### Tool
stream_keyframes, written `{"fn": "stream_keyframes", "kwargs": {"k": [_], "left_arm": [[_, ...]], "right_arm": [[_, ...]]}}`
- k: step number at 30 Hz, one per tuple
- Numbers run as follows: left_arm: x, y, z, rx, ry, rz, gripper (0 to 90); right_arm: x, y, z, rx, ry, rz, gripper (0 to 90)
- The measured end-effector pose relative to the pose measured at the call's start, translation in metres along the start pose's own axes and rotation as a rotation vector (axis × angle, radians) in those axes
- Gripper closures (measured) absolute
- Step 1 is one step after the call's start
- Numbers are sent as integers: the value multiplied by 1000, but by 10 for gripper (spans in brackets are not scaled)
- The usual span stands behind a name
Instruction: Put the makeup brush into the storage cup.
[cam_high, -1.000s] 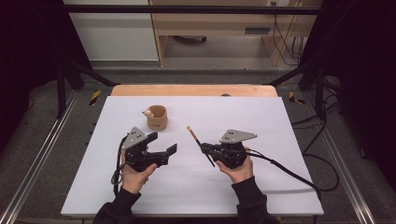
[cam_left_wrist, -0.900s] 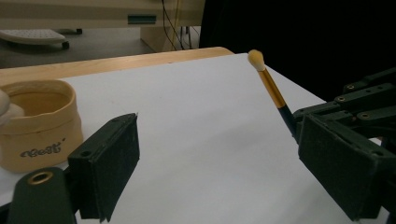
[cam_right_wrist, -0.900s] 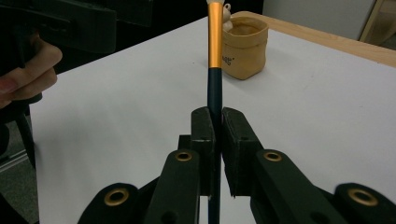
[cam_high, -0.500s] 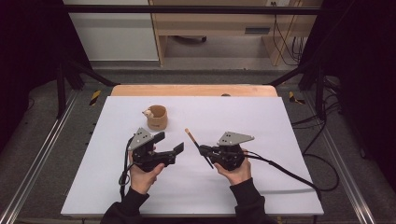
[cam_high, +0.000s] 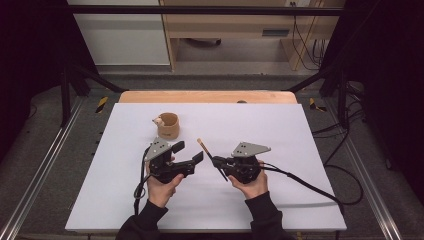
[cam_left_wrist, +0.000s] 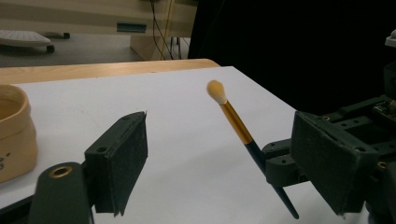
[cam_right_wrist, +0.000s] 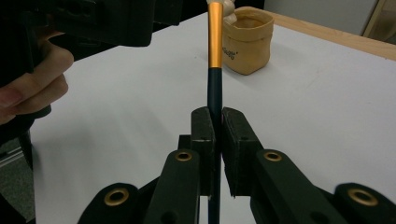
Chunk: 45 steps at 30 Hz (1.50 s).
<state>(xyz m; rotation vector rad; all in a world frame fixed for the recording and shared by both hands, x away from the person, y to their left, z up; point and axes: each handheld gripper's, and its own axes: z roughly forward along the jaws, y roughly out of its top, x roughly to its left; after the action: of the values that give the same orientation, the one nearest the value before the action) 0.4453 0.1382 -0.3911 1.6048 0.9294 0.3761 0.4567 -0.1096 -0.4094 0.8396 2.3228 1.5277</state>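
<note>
A makeup brush (cam_high: 205, 149) with a dark handle, gold ferrule (cam_right_wrist: 215, 42) and pale tuft (cam_left_wrist: 216, 91) slants up off the table. My right gripper (cam_high: 218, 162) is shut on its handle (cam_right_wrist: 218, 126). My left gripper (cam_high: 189, 151) is open and points right, toward the tuft end. Its jaws have just been closing a little, and nothing lies between them. In the left gripper view the brush (cam_left_wrist: 236, 122) stands just beyond my left gripper (cam_left_wrist: 224, 163) and its wide-set pads (cam_left_wrist: 123, 158).
A small tan cup (cam_high: 168, 125) stands behind the left gripper, also seen as the cup (cam_right_wrist: 247, 42) past the brush tip. A white sheet (cam_high: 280, 125) covers the table, with a wooden strip (cam_high: 200, 96) at its far edge. Cables (cam_high: 300, 182) trail from the right gripper.
The left gripper has moved right, toward the brush's tuft end, and its jaws have narrowed slightly. The right gripper and the brush have stayed put.
</note>
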Motion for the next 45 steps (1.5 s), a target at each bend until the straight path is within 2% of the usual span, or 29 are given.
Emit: {"fn": "stream_keyframes", "kwargs": {"k": [3, 10, 22, 30, 45], "left_arm": [[-2, -1, 2, 0, -3, 0, 200], [-6, -5, 10, -12, -9, -30, 239], [-10, -11, 21, -19, -7, -72, 368], [-13, -13, 22, -33, -5, -86, 476], [-16, -17, 26, -43, -2, -138, 628]], "right_arm": [[0, 0, 0, -5, 0, -1, 841], [1, 0, -2, -13, -3, -7, 841], [2, -1, 0, -15, -3, -8, 841], [2, -1, 1, -19, -2, -9, 841], [3, -2, 1, -22, -1, -9, 841]]}}
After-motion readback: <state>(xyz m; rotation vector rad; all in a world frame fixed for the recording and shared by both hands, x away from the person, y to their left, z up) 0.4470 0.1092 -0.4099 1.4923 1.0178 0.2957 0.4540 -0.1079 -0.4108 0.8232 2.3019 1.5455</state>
